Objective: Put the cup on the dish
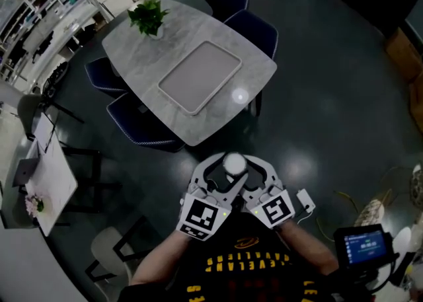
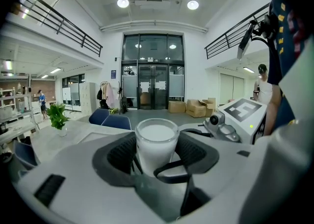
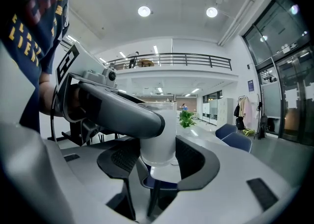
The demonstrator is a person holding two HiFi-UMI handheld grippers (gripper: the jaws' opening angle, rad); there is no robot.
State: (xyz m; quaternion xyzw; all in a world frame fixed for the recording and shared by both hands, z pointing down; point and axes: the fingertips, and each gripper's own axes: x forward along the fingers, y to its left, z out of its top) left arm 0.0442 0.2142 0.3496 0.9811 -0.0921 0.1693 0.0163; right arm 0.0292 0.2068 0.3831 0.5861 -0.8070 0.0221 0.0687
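Note:
A white frosted cup (image 1: 234,162) hangs in the air in front of the person's chest, over dark floor. My left gripper (image 1: 221,170) and my right gripper (image 1: 247,170) meet at it from either side. In the left gripper view the cup (image 2: 157,139) stands upright between the pads of that gripper (image 2: 157,157), which press on it. In the right gripper view the cup (image 3: 162,139) sits between that gripper's (image 3: 158,158) pads, with a left finger (image 3: 122,112) crossing in front. The dish, a grey rectangular tray (image 1: 199,76), lies on the marble table (image 1: 132,46) farther ahead.
A potted plant (image 1: 148,16) stands at the table's far corner. Dark blue chairs (image 1: 251,28) ring the table. A white side table (image 1: 53,175) is at the left. A device with a lit screen (image 1: 362,246) is at the lower right, and a white adapter (image 1: 305,200) lies on the floor.

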